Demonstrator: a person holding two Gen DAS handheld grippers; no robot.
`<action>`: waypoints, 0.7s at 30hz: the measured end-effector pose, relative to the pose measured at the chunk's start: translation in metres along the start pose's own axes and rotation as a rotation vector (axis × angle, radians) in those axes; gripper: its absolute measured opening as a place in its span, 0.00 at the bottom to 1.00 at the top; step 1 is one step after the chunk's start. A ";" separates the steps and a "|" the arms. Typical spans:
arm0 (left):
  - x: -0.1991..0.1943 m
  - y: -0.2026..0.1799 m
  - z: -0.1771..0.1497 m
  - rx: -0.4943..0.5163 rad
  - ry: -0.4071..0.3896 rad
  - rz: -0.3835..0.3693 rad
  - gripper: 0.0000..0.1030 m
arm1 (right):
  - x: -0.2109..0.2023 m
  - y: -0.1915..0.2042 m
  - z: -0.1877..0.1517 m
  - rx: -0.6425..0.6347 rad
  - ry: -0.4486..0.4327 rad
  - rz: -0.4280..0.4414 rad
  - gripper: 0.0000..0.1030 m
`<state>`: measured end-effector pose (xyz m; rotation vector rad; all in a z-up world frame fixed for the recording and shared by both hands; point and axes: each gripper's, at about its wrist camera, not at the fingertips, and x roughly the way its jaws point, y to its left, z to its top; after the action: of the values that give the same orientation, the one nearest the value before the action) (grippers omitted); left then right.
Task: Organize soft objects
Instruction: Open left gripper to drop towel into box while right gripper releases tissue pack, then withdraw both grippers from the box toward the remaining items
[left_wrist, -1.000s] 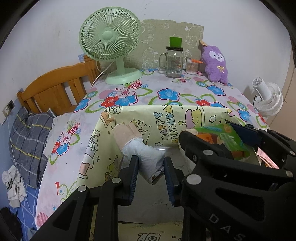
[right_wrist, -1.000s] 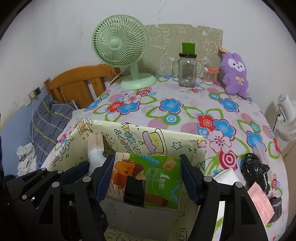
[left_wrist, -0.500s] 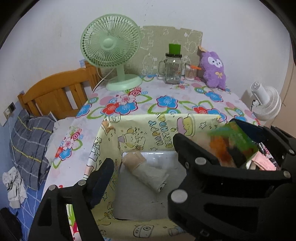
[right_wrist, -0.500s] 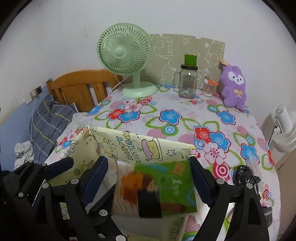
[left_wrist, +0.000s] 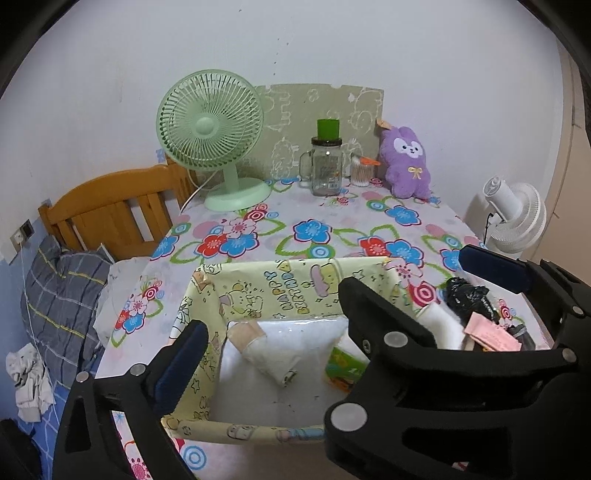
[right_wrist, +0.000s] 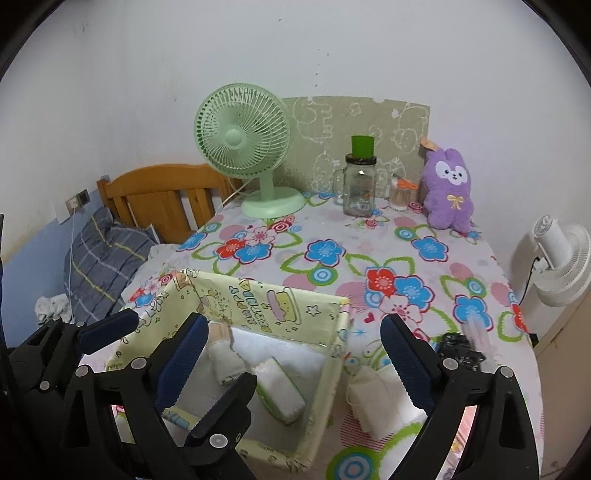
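Note:
A pale yellow cartoon-print box (left_wrist: 295, 284) (right_wrist: 258, 299) stands open on the flowered table. Inside lie a rolled pale sock (left_wrist: 267, 354) (right_wrist: 225, 360) and a green tissue pack (left_wrist: 345, 365) (right_wrist: 282, 393). My left gripper (left_wrist: 280, 343) is open and empty above the box's near left side. My right gripper (right_wrist: 295, 354) is open and empty above the box's right edge. A white folded cloth (right_wrist: 380, 400) (left_wrist: 443, 325) lies on the table just right of the box. A purple plush bunny (left_wrist: 406, 166) (right_wrist: 448, 188) sits at the far right.
A green desk fan (left_wrist: 214, 136), a glass jar with a green lid (left_wrist: 327, 166) and a small cup (left_wrist: 360, 171) stand at the back. A black bag (left_wrist: 467, 299) and pink paper (left_wrist: 491, 336) lie right of the box. A wooden bedhead (left_wrist: 107, 210) is to the left, a white fan (left_wrist: 517, 218) to the right.
The left gripper opened and let the sock fall into the box. The right gripper opened and dropped the tissue pack into the box. Both grippers pulled back and up.

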<state>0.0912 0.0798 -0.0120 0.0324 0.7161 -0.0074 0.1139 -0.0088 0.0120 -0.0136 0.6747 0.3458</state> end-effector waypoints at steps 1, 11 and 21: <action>-0.002 -0.002 0.000 -0.002 -0.002 0.000 1.00 | -0.002 -0.002 0.000 0.000 -0.003 -0.003 0.94; -0.025 -0.028 -0.001 0.030 -0.050 -0.013 1.00 | -0.035 -0.021 -0.006 0.014 -0.049 -0.030 0.98; -0.038 -0.058 -0.010 0.026 -0.081 -0.030 1.00 | -0.063 -0.045 -0.020 0.009 -0.084 -0.076 1.00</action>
<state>0.0549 0.0219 0.0040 0.0457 0.6349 -0.0465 0.0703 -0.0733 0.0306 -0.0166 0.5912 0.2685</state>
